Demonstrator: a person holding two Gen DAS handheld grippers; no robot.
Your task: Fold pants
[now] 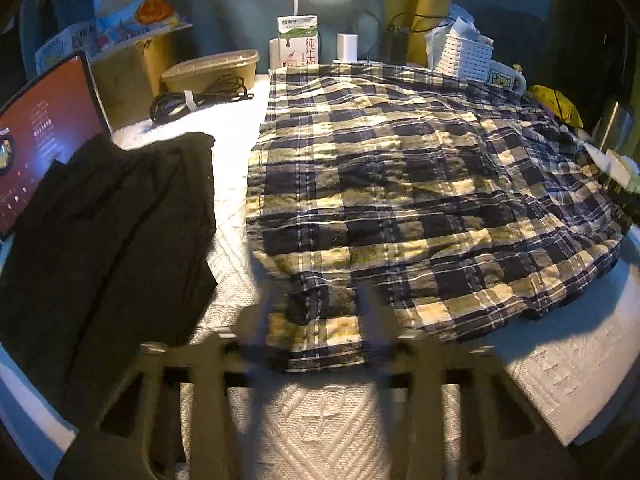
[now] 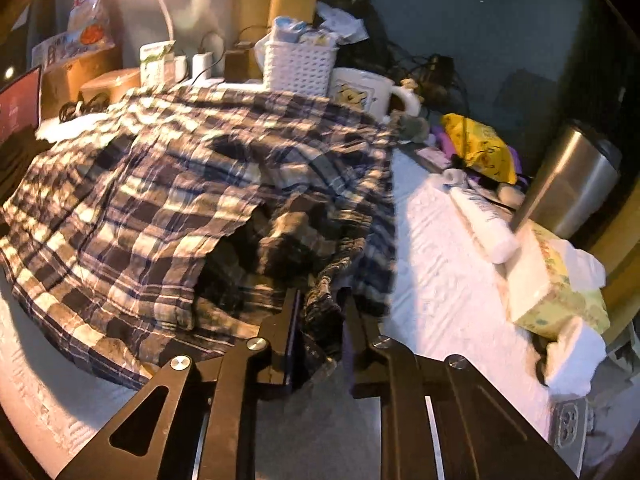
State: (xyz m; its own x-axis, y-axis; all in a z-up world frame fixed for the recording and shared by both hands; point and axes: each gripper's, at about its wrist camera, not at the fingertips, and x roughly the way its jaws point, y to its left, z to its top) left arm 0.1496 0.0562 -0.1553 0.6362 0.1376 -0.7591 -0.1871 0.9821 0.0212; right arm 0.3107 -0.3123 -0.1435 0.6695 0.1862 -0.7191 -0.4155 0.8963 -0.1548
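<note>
Plaid pants (image 1: 400, 184) lie spread across the middle of the table (image 1: 320, 408), which is covered with a white embossed cloth of quilted diamond pattern. The fabric is thin, crinkled woven cotton in navy, white and pale yellow checks, full of fine wrinkles. The left tool (image 1: 316, 308), blurred in its own view, has its two fingers straddling the near hem edge; the jaws stand narrow with a fold of plaid between them, apparently pinched, though the blur leaves the contact uncertain. The right tool (image 2: 320, 312) is black metal with round screw heads; its jaws are nearly closed on a bunched, gathered clump of the cloth at the garment's right near corner, next to a dark open gap between the layers, probably the waist or a leg opening. Judgement: both near corners are taken up at once so the near edge can be lifted and carried over evenly, keeping the fold line straight. A dark folded garment (image 1: 120, 216) lies beside the pants on the left, partly over a laptop (image 1: 44, 136), probably set aside as finished. The far edge is crowded: milk carton (image 1: 298, 42), white lattice basket (image 2: 300, 66), mug (image 2: 372, 94), steel tumbler (image 2: 572, 176), tissue box (image 2: 560, 284).
</note>
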